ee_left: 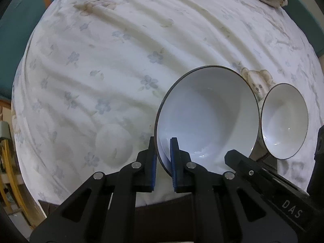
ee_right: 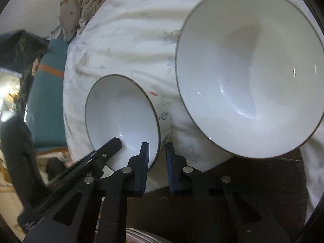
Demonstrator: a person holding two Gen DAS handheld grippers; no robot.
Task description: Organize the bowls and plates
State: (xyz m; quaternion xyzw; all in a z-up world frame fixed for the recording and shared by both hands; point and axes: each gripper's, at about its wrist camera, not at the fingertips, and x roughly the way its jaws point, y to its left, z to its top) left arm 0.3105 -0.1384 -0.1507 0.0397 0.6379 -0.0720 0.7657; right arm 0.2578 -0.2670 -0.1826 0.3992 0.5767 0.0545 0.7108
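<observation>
Left claw (ee_left: 163,163) reaches fwd, level w/ the bed (ee_left: 121,60), clenched on the near-left rim of the large bowl (ee_left: 206,117) — one blue pad inside, one outside. Bowl is tilted, mouth toward the camera, over the floral sheet. Right claw (ee_right: 157,158) grips the small bowl (ee_right: 121,117) by its near rim the same way, just right of the large one — rims nearly touching.
</observation>
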